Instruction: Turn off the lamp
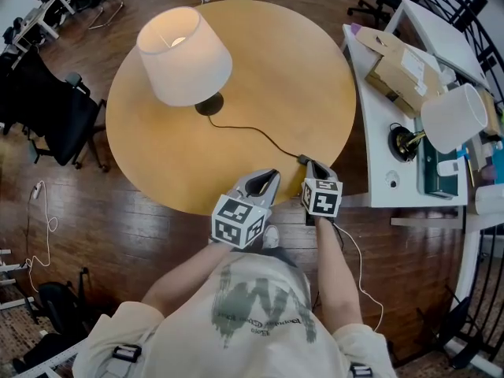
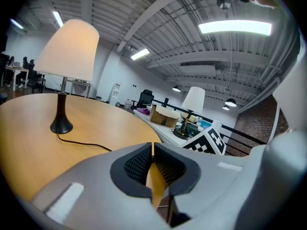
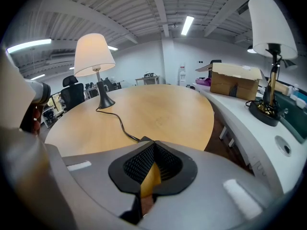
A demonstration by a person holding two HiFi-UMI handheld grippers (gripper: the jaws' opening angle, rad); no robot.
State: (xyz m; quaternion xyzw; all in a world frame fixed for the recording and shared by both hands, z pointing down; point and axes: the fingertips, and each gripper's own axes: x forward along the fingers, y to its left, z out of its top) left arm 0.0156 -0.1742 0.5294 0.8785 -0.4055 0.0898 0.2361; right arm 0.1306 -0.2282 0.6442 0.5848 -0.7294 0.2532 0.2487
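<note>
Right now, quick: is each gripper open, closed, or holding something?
Left gripper: closed, holding nothing.
Right gripper: closed, holding nothing.

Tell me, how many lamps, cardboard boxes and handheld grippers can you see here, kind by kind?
Lamps: 2, the lit lamp on the round table and the second lamp on the white desk.
Cardboard boxes: 1, the cardboard box on the white desk.
Grippers: 2, the left gripper and the right gripper.
Total: 5.
</note>
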